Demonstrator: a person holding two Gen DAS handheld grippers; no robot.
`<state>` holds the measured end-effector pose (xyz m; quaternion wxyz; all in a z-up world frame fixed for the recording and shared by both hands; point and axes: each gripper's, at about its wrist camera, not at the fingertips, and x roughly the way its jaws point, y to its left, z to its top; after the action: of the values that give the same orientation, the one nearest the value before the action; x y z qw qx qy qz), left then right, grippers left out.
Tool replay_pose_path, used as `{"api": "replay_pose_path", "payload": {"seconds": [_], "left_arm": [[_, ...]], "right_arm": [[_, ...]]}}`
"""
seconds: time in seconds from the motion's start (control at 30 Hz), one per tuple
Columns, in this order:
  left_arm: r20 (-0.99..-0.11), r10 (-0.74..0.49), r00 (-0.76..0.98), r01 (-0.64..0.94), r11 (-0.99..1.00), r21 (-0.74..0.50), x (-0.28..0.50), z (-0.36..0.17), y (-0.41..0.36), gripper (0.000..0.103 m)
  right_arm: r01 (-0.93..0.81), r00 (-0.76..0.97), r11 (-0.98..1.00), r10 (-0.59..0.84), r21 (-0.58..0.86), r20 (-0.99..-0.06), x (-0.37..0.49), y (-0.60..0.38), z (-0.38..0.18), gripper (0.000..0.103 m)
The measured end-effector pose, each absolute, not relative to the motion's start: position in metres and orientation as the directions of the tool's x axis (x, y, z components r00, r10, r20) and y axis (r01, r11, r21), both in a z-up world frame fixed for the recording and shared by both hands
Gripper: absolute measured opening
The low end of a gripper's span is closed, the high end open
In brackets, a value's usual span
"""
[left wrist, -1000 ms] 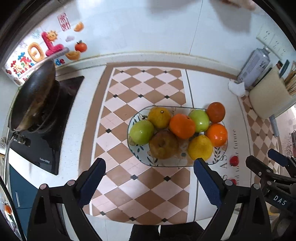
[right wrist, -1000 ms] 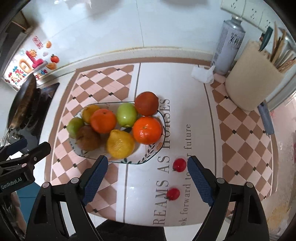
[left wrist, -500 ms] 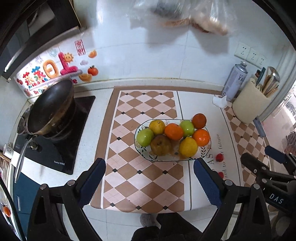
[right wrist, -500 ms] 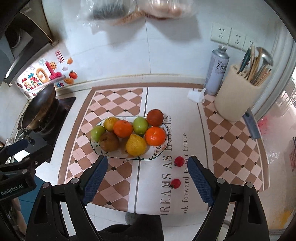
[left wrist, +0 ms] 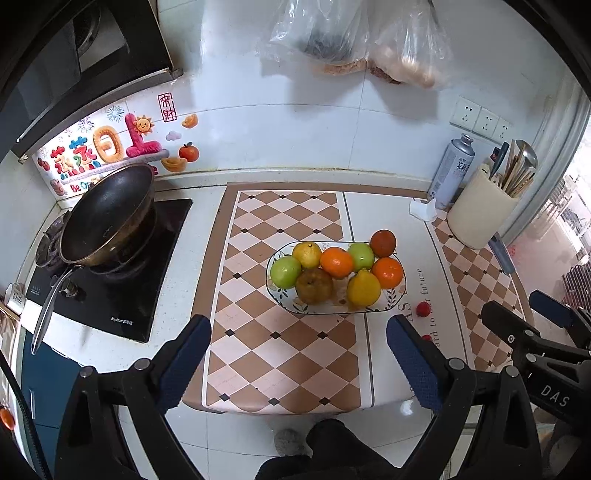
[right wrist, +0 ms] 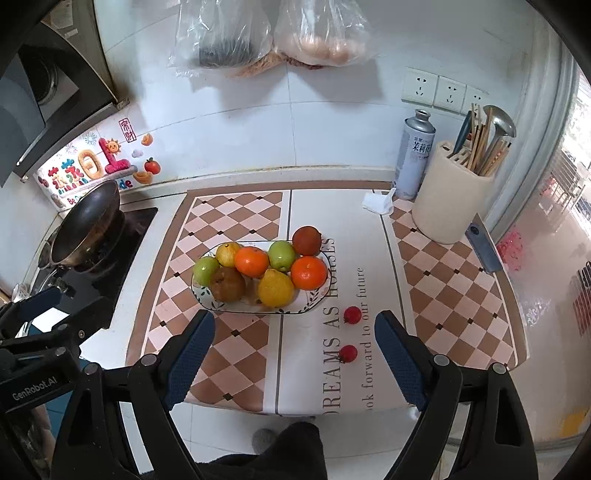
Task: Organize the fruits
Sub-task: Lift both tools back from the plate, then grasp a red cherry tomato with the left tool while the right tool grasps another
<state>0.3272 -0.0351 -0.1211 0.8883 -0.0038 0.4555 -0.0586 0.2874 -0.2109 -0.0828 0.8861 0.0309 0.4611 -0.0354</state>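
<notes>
- We see the oval fruit plate [left wrist: 398, 295] ahead of both sets of jaws, long axis running side to side across the jaw line, flat on the checkered mat [left wrist: 280, 354] on the surface [left wrist: 184, 258].
- Left gripper [left wrist: 298, 360]: jaws wide apart, nothing between the blue ribbed pads, well short of the plate.
- Right gripper [right wrist: 294, 356]: jaws also spread wide and empty; plate sits ahead and slightly toward its left jaw.
- Piled on the plate: two green apples, two yellow lemons [right wrist: 275, 288], two bright oranges [right wrist: 308, 272], a brown pear [right wrist: 227, 284]; a dark reddish orange [right wrist: 306, 240] sits at the far right rim, can't tell if on the plate or just off it.
- Two small red fruits [right wrist: 352, 315] lie loose on the mat between the right jaws; in the left view one is half hidden behind the right jaw.
- Plate is glossy ceramic with a leaf print, mostly covered by fruit.
- Beyond the left jaw: dark metal wok [left wrist: 107, 214] on a black glass stove, handle partly cut by the frame.
- Beyond the right jaw: cream utensil holder [right wrist: 448, 206], grey spray can [right wrist: 415, 155]; label text unreadable.
- Clear plastic bags [right wrist: 273, 33] hang on the wall, contents blurry.
</notes>
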Motion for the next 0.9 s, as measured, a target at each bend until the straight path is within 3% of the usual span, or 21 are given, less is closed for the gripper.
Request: {"api": "replay_pose_path", "payload": {"seconds": [0.33, 0.6, 0.67, 0.73, 0.9], "left_arm": [[-0.778, -0.053, 0.626, 0.074, 0.997, -0.008, 0.331, -0.118, -0.037, 0.097], [-0.712, 0.103, 0.694, -0.106, 0.994, 0.040, 0.359, -0.131, -0.057, 0.097], [-0.733, 0.133, 0.667, -0.125, 0.990, 0.066, 0.372, -0.140, -0.068, 0.097], [-0.758, 0.118, 0.642, -0.117, 0.992, 0.055, 0.384, -0.152, -0.080, 0.097], [-0.824, 0.156, 0.544, -0.107, 0.987, 0.116, 0.407, -0.195, -0.114, 0.097]], "right_arm": [[0.131, 0.569, 0.973, 0.083, 0.190, -0.818, 0.287, -0.244, -0.096, 0.093], [0.238, 0.411, 0.950, 0.088, 0.200, -0.907, 0.338, -0.342, -0.180, 0.092], [0.223, 0.381, 0.950, 0.121, 0.218, -0.917, 0.354, -0.360, -0.205, 0.075], [0.185, 0.342, 0.959, 0.142, 0.215, -0.929, 0.371, -0.371, -0.234, 0.067], [0.103, 0.257, 0.959, 0.230, 0.263, -0.939, 0.406, -0.375, -0.294, 0.060]]}}
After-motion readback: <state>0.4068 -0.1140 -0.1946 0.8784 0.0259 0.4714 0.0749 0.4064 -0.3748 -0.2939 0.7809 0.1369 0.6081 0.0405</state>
